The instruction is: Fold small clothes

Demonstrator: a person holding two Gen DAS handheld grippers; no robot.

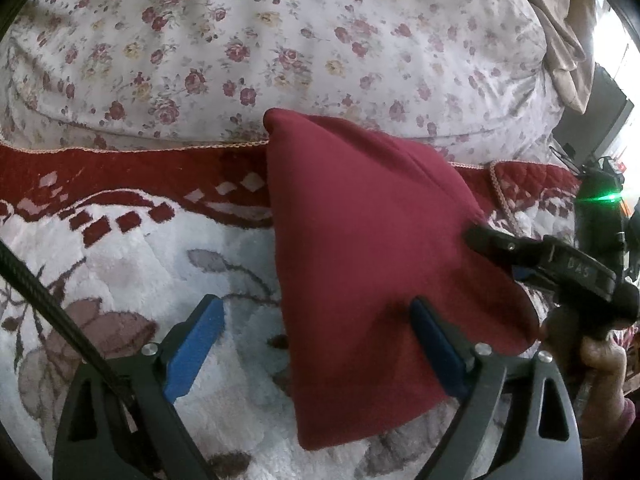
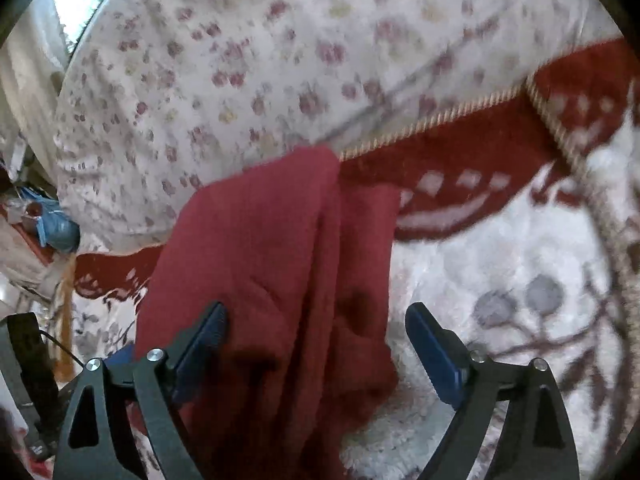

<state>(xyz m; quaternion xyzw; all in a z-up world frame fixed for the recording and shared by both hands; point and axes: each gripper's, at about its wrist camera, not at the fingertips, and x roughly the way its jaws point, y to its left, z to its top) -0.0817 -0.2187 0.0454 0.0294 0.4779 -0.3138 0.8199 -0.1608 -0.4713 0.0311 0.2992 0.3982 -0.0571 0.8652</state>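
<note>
Jaws of both tongs stand wide apart, gripping nothing: the left gripper (image 1: 316,340) straddles the near edge of the dark red garment (image 1: 360,248), and the right gripper (image 2: 316,340) hovers over its bunched folds. The garment lies on the white-and-red patterned blanket (image 1: 120,248), doubled over at least once, though blur hides how neatly. Some smoothing probably remains. Beyond lies the floral quilt (image 1: 280,40).

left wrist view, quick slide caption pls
Folded red garment on a patterned rug, both open grippers, left and right, at its edges.
</note>
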